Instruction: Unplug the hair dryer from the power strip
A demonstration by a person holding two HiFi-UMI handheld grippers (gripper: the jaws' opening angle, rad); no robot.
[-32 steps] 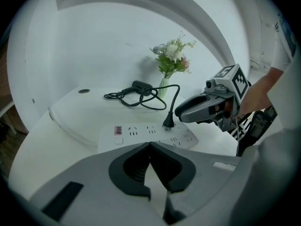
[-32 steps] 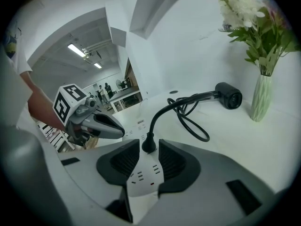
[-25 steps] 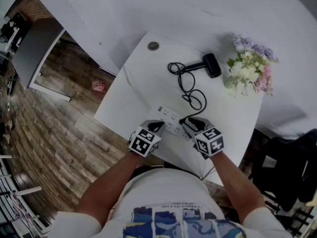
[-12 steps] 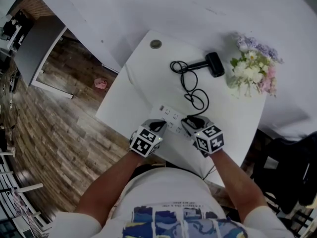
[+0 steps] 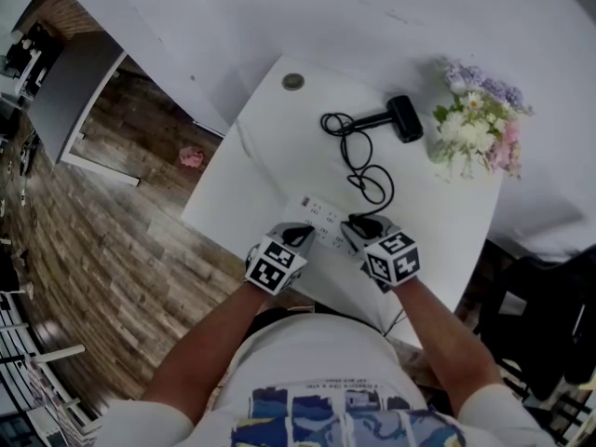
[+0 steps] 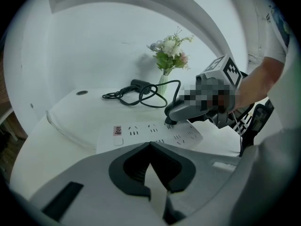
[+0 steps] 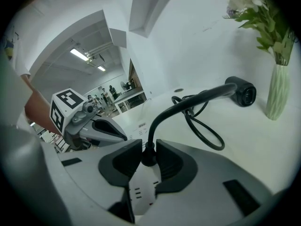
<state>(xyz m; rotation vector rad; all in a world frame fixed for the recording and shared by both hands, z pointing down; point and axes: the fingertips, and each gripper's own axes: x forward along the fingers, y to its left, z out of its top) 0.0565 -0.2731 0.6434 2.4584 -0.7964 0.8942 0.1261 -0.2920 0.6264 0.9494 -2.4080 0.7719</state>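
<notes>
Right gripper (image 7: 149, 147): its jaws have just been closing and now sit on either side of the black plug (image 7: 149, 160), 1 pad on each flank. The pads look to be touching it, though how firmly they press is hard to tell.
Left gripper (image 6: 150, 147): jaws together with nothing between them, the tips low over the near end of the power strip (image 6: 141, 132), probably set there to pin it down.
Plug: seated in a socket near the strip's right end, upright, with the cord (image 7: 188, 102) rising straight out of its top.
Plug handling: small, hard and smooth-sided, so likely slippery under the pads. Its prongs probably hold by friction, so it calls for a firm squeeze low on the body.
Where to hold: on the 2 flat flanks of the plug body, not on the cord, which is soft and would bend or strain at the joint.
Power strip handling: light, flat plastic that would likely lift with the plug unless held against the table (image 5: 270, 147).
Cord handling: limp and looped, and it trails loosely, so it should offer little drag.
Hair dryer (image 5: 402, 119): lies on its side at the far edge of the table, well apart from both grippers, beside the vase of flowers (image 5: 470, 128).
</notes>
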